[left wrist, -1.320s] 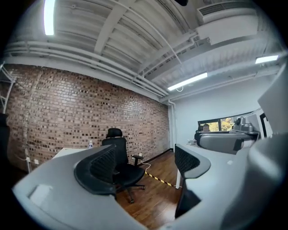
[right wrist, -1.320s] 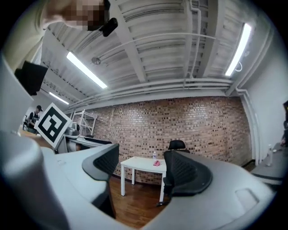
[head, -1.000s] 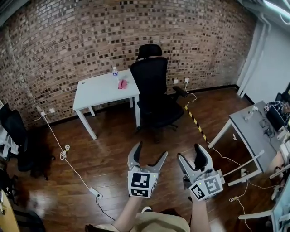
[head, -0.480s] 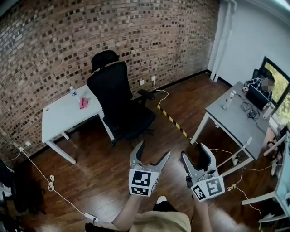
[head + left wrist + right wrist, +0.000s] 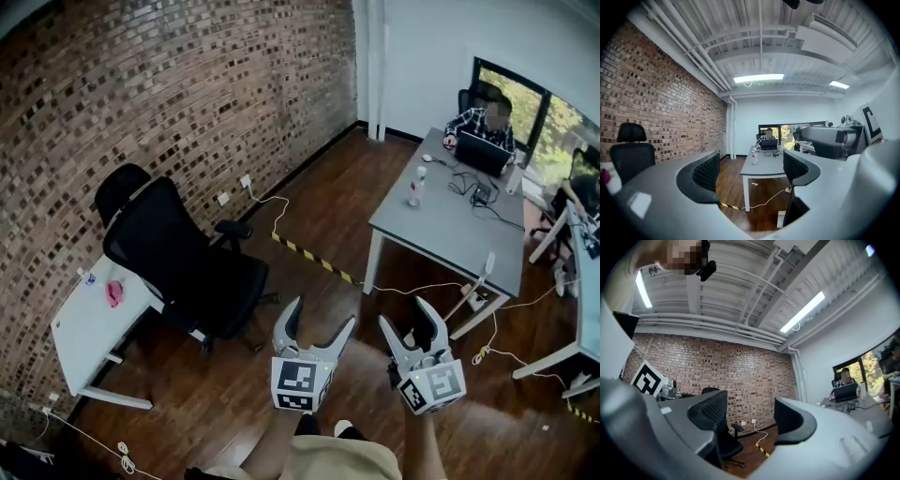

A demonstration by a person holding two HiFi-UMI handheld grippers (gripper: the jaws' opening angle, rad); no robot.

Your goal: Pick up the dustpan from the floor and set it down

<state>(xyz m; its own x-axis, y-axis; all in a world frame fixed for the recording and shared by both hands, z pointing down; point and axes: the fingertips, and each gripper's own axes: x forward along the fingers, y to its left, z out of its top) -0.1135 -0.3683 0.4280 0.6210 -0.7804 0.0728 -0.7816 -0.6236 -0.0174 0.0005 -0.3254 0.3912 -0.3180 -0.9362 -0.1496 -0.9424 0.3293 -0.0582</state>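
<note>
Here both tools were held out side by side, low in the head view, above the dark wooden floor (image 5: 319, 216). The left gripper (image 5: 322, 314) had its jaws spread wide with nothing between them. In the left gripper view its ribbed black pads (image 5: 706, 172) framed only the far room, where a grey desk (image 5: 762, 167) stood straight ahead in the gap. The right gripper (image 5: 405, 314), just beside the left one, was also apart and empty. Its jaws had just been closing a little, yet a clear gap remained. Through that gap the right gripper view showed the brick wall (image 5: 740, 376) and a strip of yellow-and-black tape (image 5: 762, 449) on the boards. In the head view a black office chair (image 5: 183, 272) stood against that wall, touching or nearly touching a small white desk (image 5: 84, 342) that carried a pink object (image 5: 114, 293). Well apart from them, across the floor, the grey desk bore a bottle (image 5: 413, 187) and a laptop (image 5: 483, 155), and a seated person (image 5: 473, 122) was at its far end. White cables (image 5: 272, 208) trailed from the wall sockets and under the grey desk. The dustpan could not be made out in any of the three views, so its place could not be told, and neither claw was touching anything.
</note>
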